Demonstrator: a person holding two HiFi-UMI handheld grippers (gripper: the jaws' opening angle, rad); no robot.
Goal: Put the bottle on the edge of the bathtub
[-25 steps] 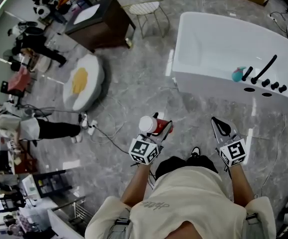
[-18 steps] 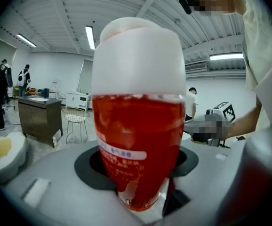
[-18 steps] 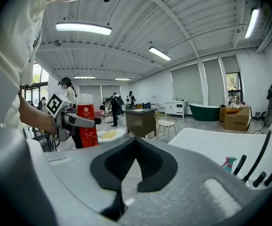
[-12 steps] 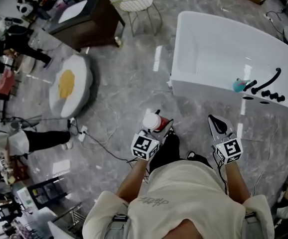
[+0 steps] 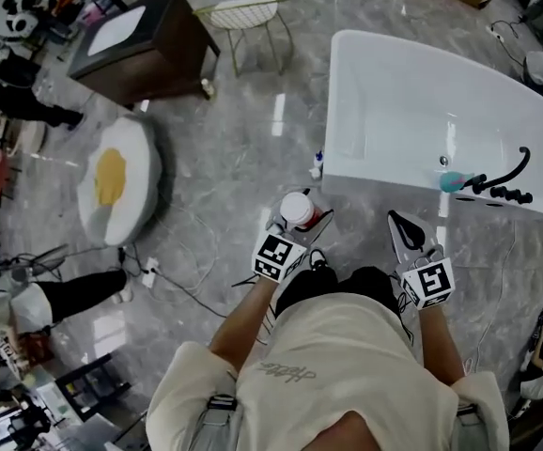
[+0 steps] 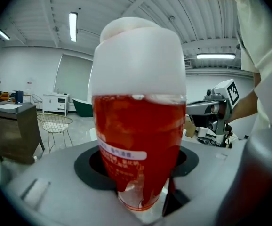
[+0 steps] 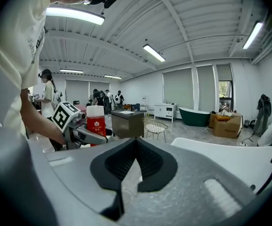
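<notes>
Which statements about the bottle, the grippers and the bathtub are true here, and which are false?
1. The left gripper holds a red bottle with a white cap. True.
2. The bottle stands on the edge of the bathtub. False: it is held above the floor, short of the tub.
3. The right gripper has its fingers closed, with nothing between them. True.
4. The wire chair stands inside the bathtub. False: it stands on the floor beside a dark cabinet.

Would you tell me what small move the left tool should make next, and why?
Probably carry the bottle forward and rightward to the near edge of the bathtub: the left tool grips it upright, short of that rim.
</notes>
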